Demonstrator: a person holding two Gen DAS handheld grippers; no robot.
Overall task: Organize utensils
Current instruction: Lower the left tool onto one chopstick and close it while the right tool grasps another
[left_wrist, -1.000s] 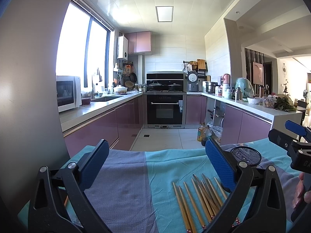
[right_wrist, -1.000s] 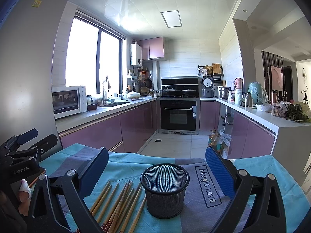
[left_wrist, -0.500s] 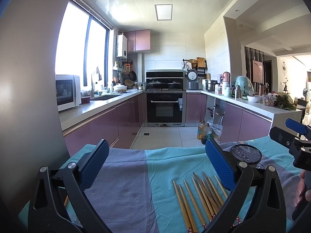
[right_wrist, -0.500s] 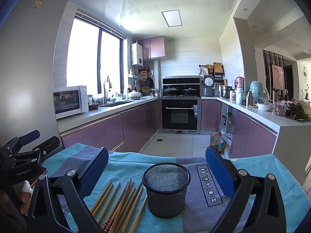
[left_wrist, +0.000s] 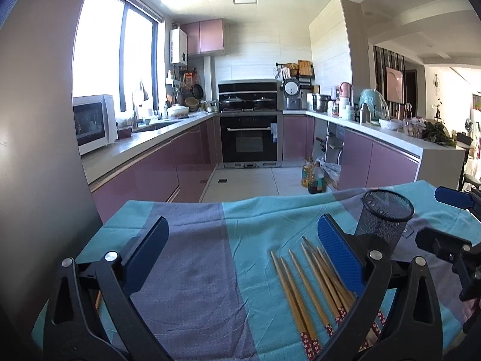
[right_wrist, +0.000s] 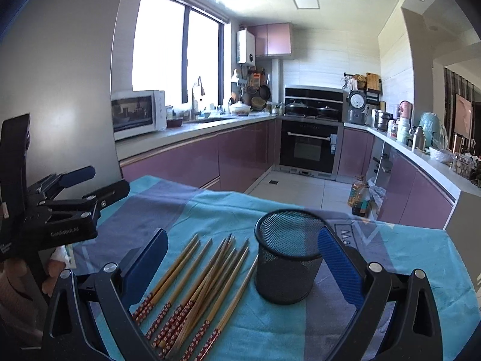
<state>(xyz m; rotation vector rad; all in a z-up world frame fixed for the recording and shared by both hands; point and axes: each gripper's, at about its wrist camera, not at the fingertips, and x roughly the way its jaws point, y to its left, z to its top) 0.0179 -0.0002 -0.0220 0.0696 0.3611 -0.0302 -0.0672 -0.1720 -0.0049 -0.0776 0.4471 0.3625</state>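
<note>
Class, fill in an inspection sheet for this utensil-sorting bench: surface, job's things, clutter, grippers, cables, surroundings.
Surface: tablecloth, teal and grey, some wrinkles.
Job's things: chopsticks lying loose on the cloth in a fan; mesh cup upright beside them, looks empty.
Clutter: nothing seen.
Grippers: left gripper and right gripper above the cloth, jaws wide apart, holding nothing.
Cables: nothing seen.
Surroundings: oven, microwave, oil bottles on the floor.
</note>
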